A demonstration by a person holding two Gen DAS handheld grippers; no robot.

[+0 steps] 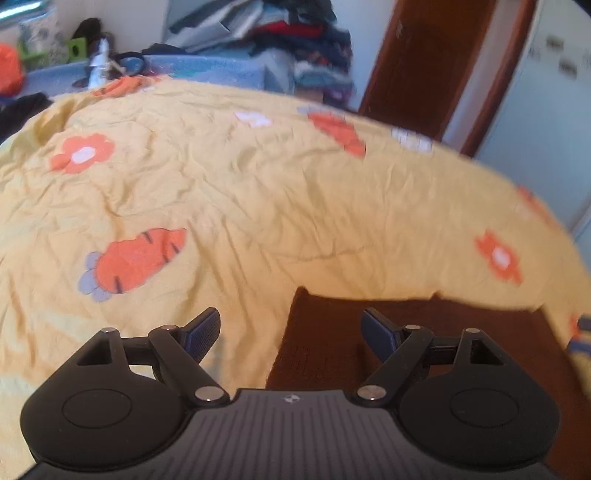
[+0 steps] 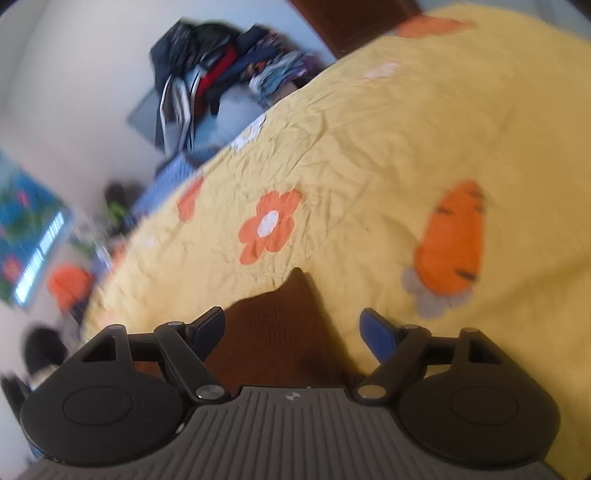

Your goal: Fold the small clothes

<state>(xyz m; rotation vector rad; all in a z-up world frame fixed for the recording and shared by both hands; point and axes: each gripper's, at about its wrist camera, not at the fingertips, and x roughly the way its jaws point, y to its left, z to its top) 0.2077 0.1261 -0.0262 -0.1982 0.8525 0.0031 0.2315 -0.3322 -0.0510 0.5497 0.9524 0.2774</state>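
Note:
A dark brown knitted garment (image 1: 424, 332) lies flat on the yellow bedspread (image 1: 277, 192) with carrot and flower prints. My left gripper (image 1: 291, 330) is open, its jaws wide apart, hovering over the garment's left edge; the left finger is over bare bedspread. In the right wrist view a corner of the same brown garment (image 2: 280, 325) points away from me. My right gripper (image 2: 291, 328) is open above that corner and holds nothing.
A pile of mixed clothes (image 1: 280, 33) sits on a blue surface beyond the bed's far edge. A brown wooden door (image 1: 424, 62) and a white cabinet (image 1: 546, 103) stand at the right. Small clutter (image 1: 99, 62) lies at the far left.

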